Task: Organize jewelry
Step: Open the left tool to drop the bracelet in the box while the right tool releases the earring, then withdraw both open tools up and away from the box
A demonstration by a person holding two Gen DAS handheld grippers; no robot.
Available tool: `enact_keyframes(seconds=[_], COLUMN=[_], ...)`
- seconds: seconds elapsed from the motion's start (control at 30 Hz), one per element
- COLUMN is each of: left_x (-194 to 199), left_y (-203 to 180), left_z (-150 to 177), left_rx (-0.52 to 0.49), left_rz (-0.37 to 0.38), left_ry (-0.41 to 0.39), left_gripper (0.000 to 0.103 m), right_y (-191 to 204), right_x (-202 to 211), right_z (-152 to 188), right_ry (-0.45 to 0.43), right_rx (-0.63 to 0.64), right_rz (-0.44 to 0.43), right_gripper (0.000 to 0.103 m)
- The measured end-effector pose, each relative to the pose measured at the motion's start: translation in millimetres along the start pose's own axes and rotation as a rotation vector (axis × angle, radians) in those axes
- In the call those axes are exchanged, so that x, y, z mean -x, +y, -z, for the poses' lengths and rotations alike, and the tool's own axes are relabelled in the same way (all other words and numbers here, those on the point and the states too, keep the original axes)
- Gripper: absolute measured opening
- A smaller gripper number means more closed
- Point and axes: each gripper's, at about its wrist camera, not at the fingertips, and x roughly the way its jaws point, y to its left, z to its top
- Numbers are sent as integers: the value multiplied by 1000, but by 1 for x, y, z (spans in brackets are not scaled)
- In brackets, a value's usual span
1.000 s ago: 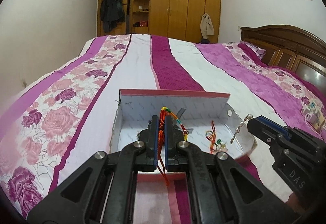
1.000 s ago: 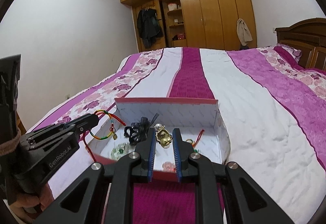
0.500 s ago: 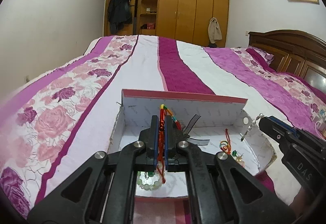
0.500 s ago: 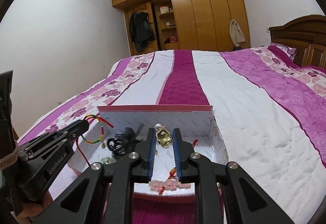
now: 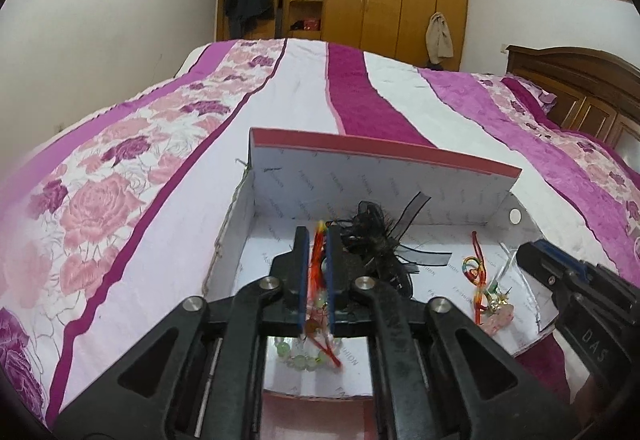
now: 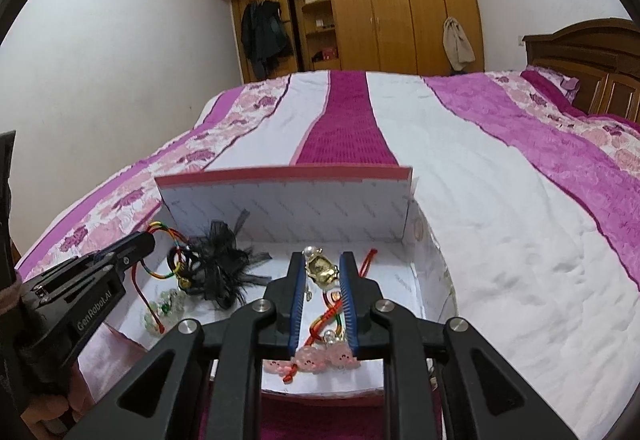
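Note:
An open box, white inside with a pink rim [image 5: 360,183] [image 6: 300,207], lies on the bed. My left gripper [image 5: 318,236] [image 6: 146,240] hovers over the box's left part. Its jaws are opening, with a red and multicoloured cord bracelet [image 5: 318,260] [image 6: 160,227] still caught between the pads and dangling. My right gripper [image 6: 323,258] [image 5: 532,252] is shut on a gold earring with a pearl [image 6: 320,268], low over the box's right part. In the box lie a black mesh bow [image 5: 372,236] [image 6: 220,268], green beads [image 5: 296,358] [image 6: 168,304] and pink charms on a red cord [image 6: 316,360] [image 5: 496,316].
The bed's pink, white and purple striped quilt [image 6: 480,179] stretches away behind the box. A wooden headboard [image 5: 580,87] stands at the right. Wooden wardrobes [image 6: 380,7] fill the far wall. A hand [image 6: 48,408] holds the left gripper's handle.
Both grippers have sunk and come forward over the box, so its inside and contents fill more of each view. The bracelet and the earring stay between their pads.

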Motion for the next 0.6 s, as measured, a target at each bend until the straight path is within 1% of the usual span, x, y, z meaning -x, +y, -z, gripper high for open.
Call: enact_keyframes(seconds=[0.03,0.07,0.1,0.13,0.37,0.53,0.6], left_x=[0,0,2,3,12,24,31], left_y=[1,2,3,3,5,5,5], left_z=[0,0,0,0,-2,-3,-3], left_rx=[4,8,11,11,17,19,25], left_rz=[-5,-12,-22,-33,-26,-3,5], left_ry=[7,8,5,1,19,32,36], left_gripper=[19,25,32,34,34,34,34], right_y=[-1,-2,-3,-3,-1,3,4], right_x=[-1,-3,-3,-3,10,26,32], right_z=[1,2,2,2,-1,-5,-6], right_ry=[9,19,23,23,7,-18,-24], right_rx=[-5,-8,-11,-14,-26,-29,-29], right_rz=[-7,-12,-13,-12,-31,-41,-44], right_gripper=[21,23,29,34,37,48,48])
